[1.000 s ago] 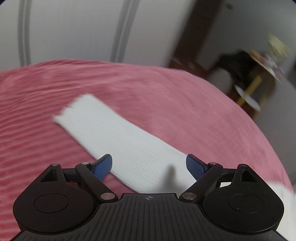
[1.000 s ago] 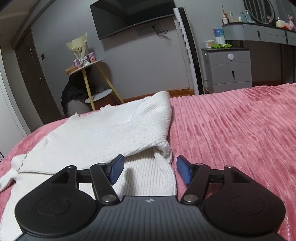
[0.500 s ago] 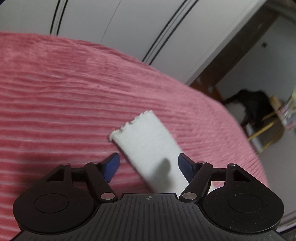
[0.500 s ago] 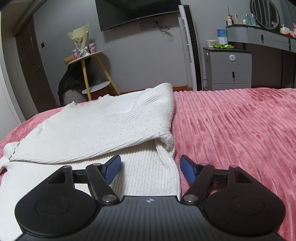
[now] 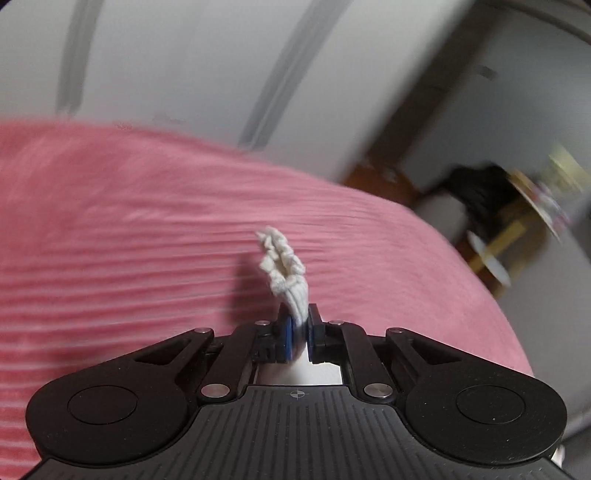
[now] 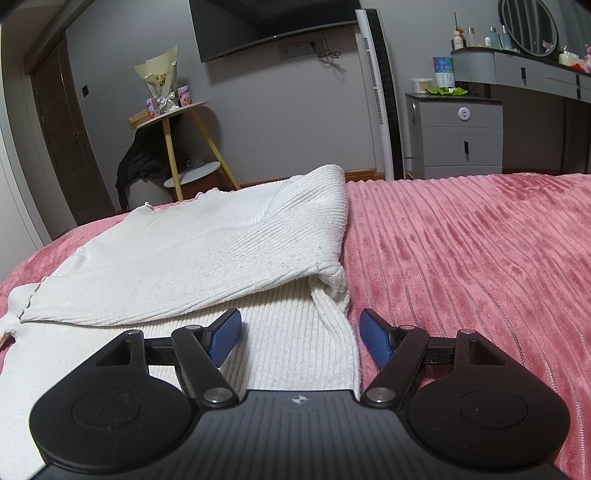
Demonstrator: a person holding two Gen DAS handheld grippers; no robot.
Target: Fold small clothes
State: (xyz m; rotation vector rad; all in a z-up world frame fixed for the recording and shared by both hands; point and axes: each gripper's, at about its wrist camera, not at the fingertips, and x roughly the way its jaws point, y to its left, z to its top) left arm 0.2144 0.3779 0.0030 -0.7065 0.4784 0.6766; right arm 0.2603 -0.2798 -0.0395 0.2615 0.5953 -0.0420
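Note:
A white ribbed sweater (image 6: 221,251) lies on the pink ribbed bedspread (image 6: 461,258), with one part folded over its body. My right gripper (image 6: 300,332) stands open low over the sweater's near right edge, its blue pads to either side of the side seam, pressing nothing. In the left wrist view my left gripper (image 5: 298,321) is shut on the sweater's sleeve end (image 5: 282,266). The bunched, frilled cuff sticks up past the pads, above the bedspread (image 5: 110,221). This view is motion-blurred. The rest of the sleeve is hidden under the gripper body.
Beyond the bed's far edge stand a round side table (image 6: 166,110) with a bouquet and dark clothing, a white tower fan (image 6: 380,92), a grey drawer cabinet (image 6: 458,136) and a wall TV (image 6: 273,26). White wardrobe doors (image 5: 184,55) rise behind the bed in the left view.
My left gripper slid along the flat sleeve to its cuff, closed on it and bunched it up off the bedspread. The right gripper has barely moved and stays open.

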